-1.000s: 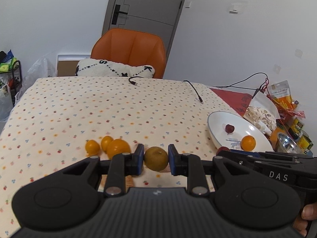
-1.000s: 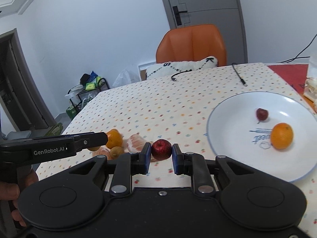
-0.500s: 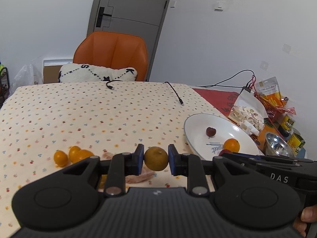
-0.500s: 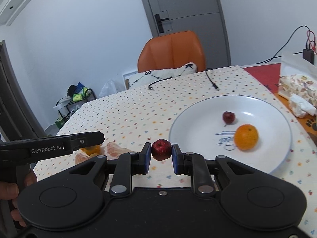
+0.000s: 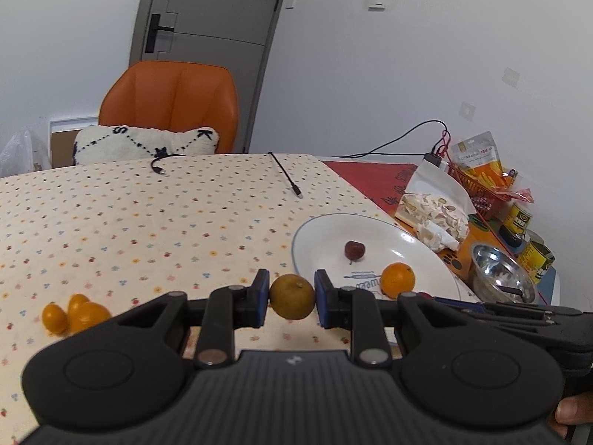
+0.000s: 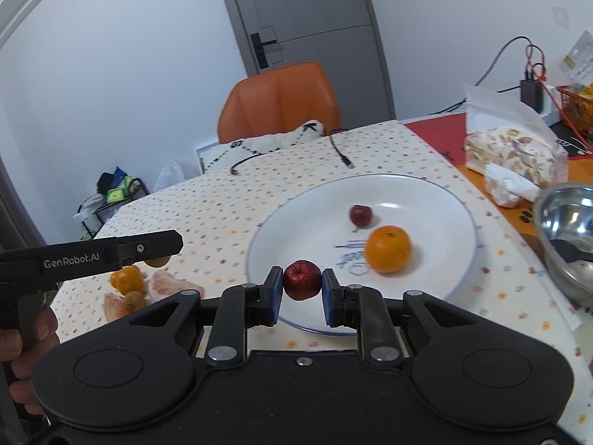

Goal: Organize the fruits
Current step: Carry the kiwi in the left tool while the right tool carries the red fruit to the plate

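My left gripper (image 5: 291,297) is shut on a brownish-yellow round fruit (image 5: 292,296), held above the table just left of the white plate (image 5: 326,230). My right gripper (image 6: 302,280) is shut on a small red apple (image 6: 302,279), over the plate's (image 6: 437,200) near left rim. On the plate lie an orange (image 6: 388,248) and a small dark red fruit (image 6: 360,215). Small orange fruits (image 5: 76,315) and peeled segments (image 6: 165,283) lie on the dotted tablecloth at the left.
A steel bowl (image 6: 567,230), a snack bag (image 6: 515,155), cans (image 5: 530,237) and a red basket (image 5: 478,189) crowd the right side. Cables (image 5: 285,178) lie at the far edge, before an orange chair (image 5: 170,107) with a cushion.
Both grippers have moved right towards the plate with their fruits; the right one now reaches over the plate's rim. The plate looks nearer and larger in both views.
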The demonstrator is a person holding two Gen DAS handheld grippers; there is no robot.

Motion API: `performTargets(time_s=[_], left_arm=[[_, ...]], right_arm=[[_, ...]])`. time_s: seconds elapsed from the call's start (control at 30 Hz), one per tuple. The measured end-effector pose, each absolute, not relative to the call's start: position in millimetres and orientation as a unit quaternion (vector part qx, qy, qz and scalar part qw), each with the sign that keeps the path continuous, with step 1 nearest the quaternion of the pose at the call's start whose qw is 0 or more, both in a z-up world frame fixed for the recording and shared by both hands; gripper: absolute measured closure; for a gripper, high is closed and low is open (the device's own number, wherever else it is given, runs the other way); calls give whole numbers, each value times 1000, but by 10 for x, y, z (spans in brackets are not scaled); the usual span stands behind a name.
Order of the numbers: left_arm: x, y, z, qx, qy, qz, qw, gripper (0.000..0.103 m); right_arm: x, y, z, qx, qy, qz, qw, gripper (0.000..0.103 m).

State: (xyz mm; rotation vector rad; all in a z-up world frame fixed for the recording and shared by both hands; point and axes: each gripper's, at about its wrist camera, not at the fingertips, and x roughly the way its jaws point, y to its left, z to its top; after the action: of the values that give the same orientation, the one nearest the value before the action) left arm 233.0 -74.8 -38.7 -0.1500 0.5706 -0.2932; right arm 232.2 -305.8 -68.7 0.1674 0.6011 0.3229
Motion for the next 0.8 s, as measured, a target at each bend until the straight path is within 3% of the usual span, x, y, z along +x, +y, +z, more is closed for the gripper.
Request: performTargets(time_s=[0.67, 0.73, 0.8], left_arm=[[2571, -1157, -519, -54, 300, -167, 938, 79], [2595, -1183, -538, -53, 302, -167, 937, 79], [2624, -1214, -553, -52, 305, -168, 936, 79]], right_arm=[[2419, -3346, -838, 103, 308, 113, 939, 82], [2429, -3360, -845, 106, 309, 117, 938, 75], [2421, -3377, -839, 107, 305, 116, 939, 75]])
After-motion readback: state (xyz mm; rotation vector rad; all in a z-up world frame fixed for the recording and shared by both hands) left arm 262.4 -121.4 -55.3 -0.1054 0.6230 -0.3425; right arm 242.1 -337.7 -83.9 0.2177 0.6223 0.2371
